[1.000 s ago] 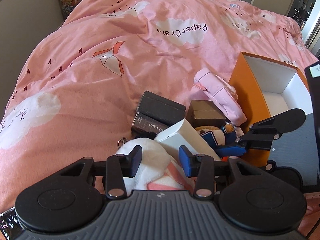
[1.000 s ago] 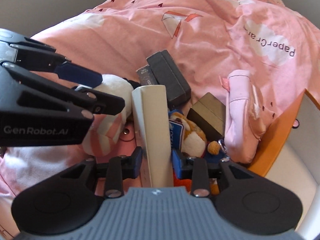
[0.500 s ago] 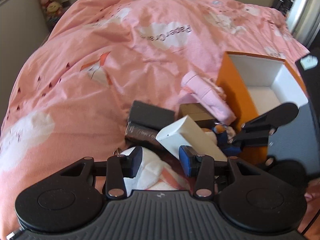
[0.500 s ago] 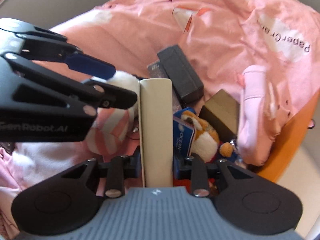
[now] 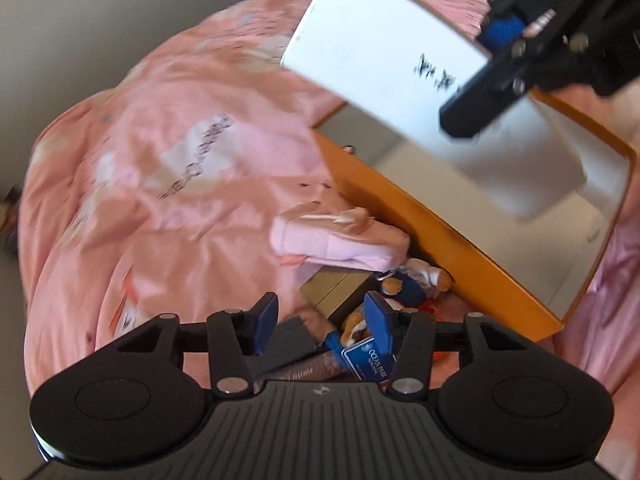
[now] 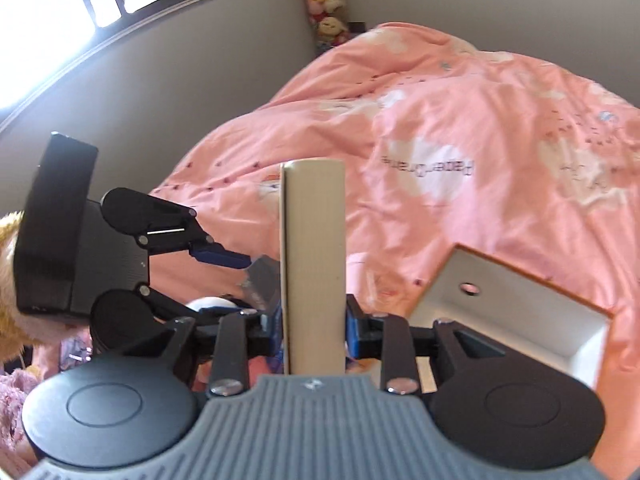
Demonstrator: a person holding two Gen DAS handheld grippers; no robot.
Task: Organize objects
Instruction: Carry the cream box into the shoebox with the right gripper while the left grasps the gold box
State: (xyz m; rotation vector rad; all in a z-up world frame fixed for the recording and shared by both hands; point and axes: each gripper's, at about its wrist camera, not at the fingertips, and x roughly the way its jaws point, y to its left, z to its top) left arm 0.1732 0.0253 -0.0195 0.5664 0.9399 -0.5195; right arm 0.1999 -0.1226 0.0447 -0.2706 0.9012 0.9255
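The right hand-held gripper point(image 6: 314, 330) is clamped on the white box point(image 6: 313, 264), the blue pads pressing both narrow sides. A second ago that box lay down in the pile on the bed beside the orange box point(image 5: 452, 232); now it is lifted clear and hangs in the air above the orange box's open white inside, as the left wrist view shows it point(image 5: 384, 48). So the pick is done and the carry is under way; by my judgement what remains for this item is to lower it into the orange box and let go.

The left hand-held gripper point(image 5: 320, 324) stands wide and holds nothing. It has swung off the white plush it hovered over and now points at the rest of the pile just beside the orange box's near wall: a pink pouch point(image 5: 340, 240), a brown box point(image 5: 334, 290) under it, a small plush doll point(image 5: 404, 284) and a blue "Ocean Park" tag point(image 5: 370, 360). These look like the next things to go in. All of it lies on the pink duvet point(image 6: 460, 128).
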